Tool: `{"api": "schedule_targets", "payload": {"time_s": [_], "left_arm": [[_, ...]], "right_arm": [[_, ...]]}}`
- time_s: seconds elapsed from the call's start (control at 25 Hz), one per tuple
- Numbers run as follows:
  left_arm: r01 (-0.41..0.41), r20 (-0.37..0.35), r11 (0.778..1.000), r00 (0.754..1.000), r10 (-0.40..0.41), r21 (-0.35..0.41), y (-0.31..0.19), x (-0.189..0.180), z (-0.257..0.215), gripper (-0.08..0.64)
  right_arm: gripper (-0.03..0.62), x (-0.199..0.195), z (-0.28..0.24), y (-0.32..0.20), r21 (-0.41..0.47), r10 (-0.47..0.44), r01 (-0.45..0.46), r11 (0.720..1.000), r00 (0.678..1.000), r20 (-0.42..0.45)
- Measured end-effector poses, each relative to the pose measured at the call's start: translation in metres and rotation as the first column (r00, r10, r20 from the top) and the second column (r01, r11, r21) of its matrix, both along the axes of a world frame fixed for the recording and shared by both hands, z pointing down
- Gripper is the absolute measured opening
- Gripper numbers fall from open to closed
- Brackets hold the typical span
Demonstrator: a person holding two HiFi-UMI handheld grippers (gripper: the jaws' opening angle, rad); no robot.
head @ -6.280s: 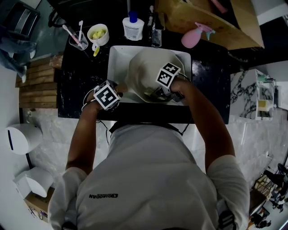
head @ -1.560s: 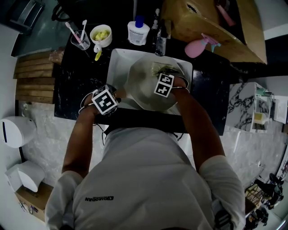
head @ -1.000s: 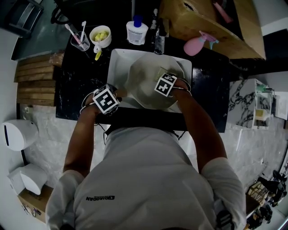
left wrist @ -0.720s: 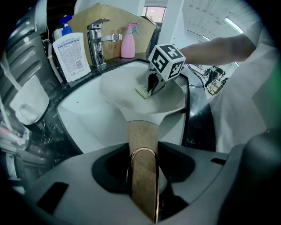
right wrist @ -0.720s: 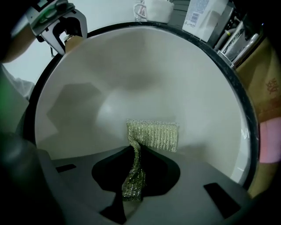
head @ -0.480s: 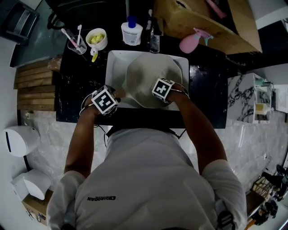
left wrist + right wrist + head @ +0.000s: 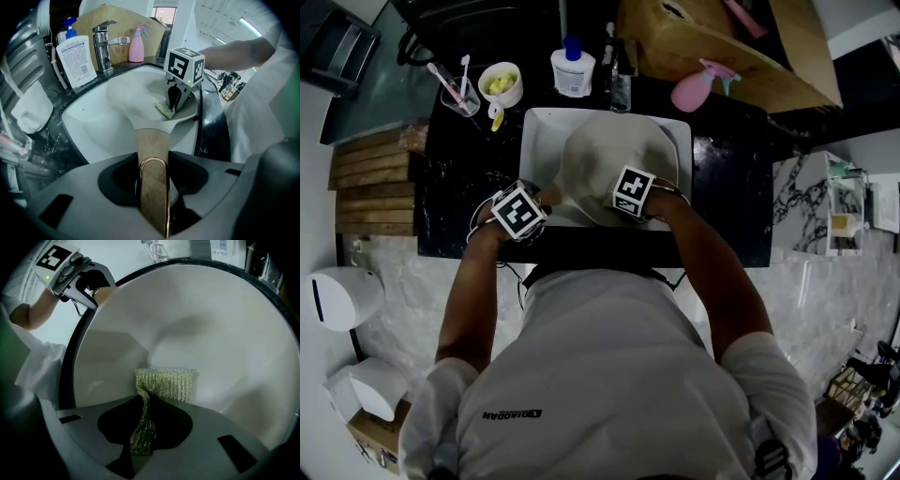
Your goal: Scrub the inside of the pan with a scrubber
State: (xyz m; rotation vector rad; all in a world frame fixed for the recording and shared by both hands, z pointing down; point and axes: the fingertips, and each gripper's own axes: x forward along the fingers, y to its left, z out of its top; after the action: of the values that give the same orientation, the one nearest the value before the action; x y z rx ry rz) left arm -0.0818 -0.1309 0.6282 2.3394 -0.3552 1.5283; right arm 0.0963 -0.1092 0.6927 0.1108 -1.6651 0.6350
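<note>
In the white rectangular sink (image 7: pixel 532 141) of the black tabletop (image 7: pixel 459 178) sits the pale round pan (image 7: pixel 197 319), its wooden handle (image 7: pixel 152 150) clamped by the fingers of the left gripper (image 7: pixel 153 187), while the right gripper (image 7: pixel 140 432) pinches a green mesh scrubber (image 7: pixel 166 383) against the pan's inside.

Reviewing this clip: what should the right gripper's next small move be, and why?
Probably sweep the scrubber forward across the pan toward its far wall. The right gripper pinches the scrubber, its free end flat on the pan's near inside, most of the surface lies beyond it, and the left gripper clamps the handle.
</note>
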Motion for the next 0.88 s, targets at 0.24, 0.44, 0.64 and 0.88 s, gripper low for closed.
{"api": "schedule_targets", "payload": {"time_s": [0.24, 0.44, 0.64, 0.88], "left_arm": [[0.0, -0.005, 1.0, 1.0, 0.0, -0.001, -0.001, 0.001, -0.002, 0.192], [-0.004, -0.022, 1.0, 1.0, 0.003, -0.021, 0.003, 0.002, 0.004, 0.193], [-0.022, -0.03, 0.999, 0.999, 0.023, 0.034, 0.007, 0.0, -0.006, 0.195], [-0.018, -0.165, 0.991, 0.986, 0.04, 0.134, 0.009, 0.0, -0.058, 0.203]], "right_arm": [[0.078, -0.001, -0.002, -0.001, -0.006, 0.037, -0.037, 0.999, 0.999, 0.02], [0.075, -0.011, -0.03, -0.019, 0.148, 0.153, -0.173, 0.974, 0.979, 0.135], [0.074, -0.031, -0.103, -0.035, 0.325, 0.323, -0.499, 0.803, 0.823, 0.468], [0.074, -0.024, -0.179, -0.01, 0.348, 0.389, -0.794, 0.498, 0.563, 0.729]]}}
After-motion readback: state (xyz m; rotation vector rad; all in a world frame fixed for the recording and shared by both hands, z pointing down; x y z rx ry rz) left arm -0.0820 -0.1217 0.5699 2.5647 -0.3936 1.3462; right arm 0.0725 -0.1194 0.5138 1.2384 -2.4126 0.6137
